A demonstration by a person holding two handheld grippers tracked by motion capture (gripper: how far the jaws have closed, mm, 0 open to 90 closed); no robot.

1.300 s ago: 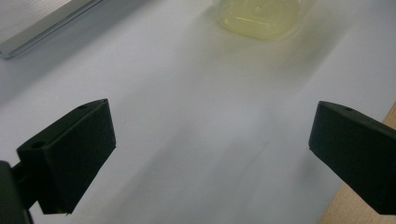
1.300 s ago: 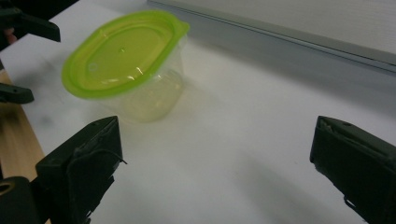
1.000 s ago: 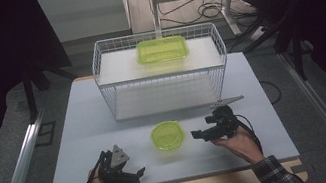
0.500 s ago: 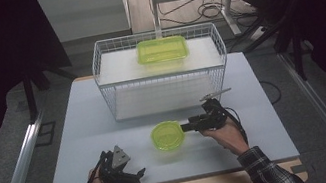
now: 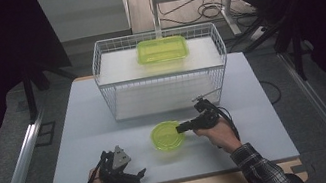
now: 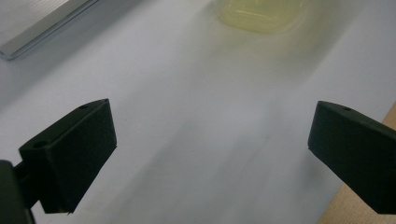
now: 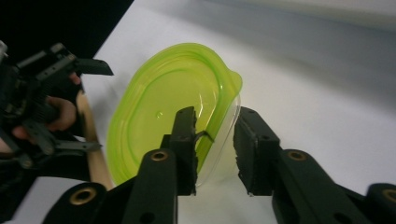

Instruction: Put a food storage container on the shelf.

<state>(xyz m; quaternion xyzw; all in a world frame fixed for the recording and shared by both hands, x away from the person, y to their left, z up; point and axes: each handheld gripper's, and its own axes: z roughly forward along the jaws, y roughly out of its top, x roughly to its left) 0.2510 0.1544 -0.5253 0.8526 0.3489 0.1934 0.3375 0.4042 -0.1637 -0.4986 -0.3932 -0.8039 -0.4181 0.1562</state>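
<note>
Change: right gripper (image 5: pixel 181 128) has come in from the right to the bowl (image 5: pixel 167 136); one second ago it stood clear of the rim. Its jaws have just been closing, with the bowl's wall between them. The left gripper (image 5: pixel 135 176) and the bowl have kept their places.
Bowl orientation: upright, mouth up. The rim reads as nearly round from above, so no long axis can be told. A small lip on the rim points away from the right gripper in the right gripper view.
Bowl location: on the counter (image 5: pixel 81 131), in the front middle, in front of the wire basket (image 5: pixel 114 87) and well apart from it.
Bowl and right gripper: the gripper reaches in level from the bowl's right. One jaw is inside the rim, the other outside, straddling the near wall (image 7: pixel 219 135).
Right gripper state: narrowed around the wall; the inner jaw looks to touch it, and a small gap shows at the outer jaw.
Left gripper state: jaws wide apart, nothing between them, near the counter's front edge, left of the bowl.
Other: a green container (image 5: pixel 162 49) sits on the shelf inside the basket.
</note>
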